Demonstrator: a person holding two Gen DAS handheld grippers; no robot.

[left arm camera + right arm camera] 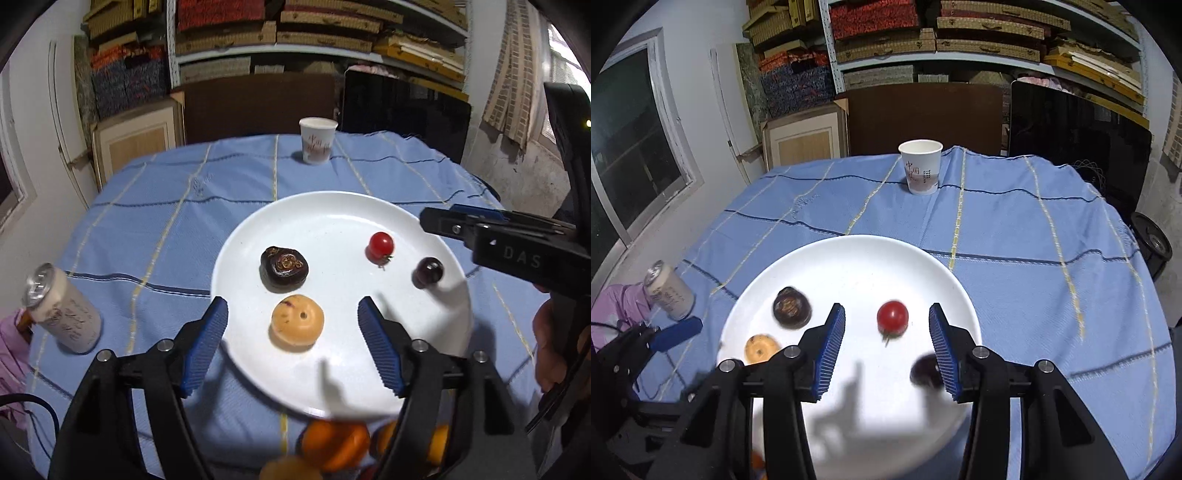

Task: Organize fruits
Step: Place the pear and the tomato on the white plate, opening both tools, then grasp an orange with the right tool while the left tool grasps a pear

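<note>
A white round plate [332, 210] holds four small fruits, each lying apart from the others. Near the plate's centre sits a dark brown wrinkled fruit [283, 266]. Closer to its near rim lies a pale yellow-orange round fruit [297, 325]. A red cherry tomato [381, 246] and a dark purple grape [428, 271] lie toward its right side.

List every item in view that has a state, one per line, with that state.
left gripper: open, holding nothing, tan fruit between its fingers
right gripper: open, holding nothing, tomato between its fingers
white plate: flat on the cloth, four pieces on it
cherry tomato: loose on the plate
dark round fruit: loose near the plate's edge
tan fruit: resting on the plate
paper cup: upright
can: upright, top closed
</note>
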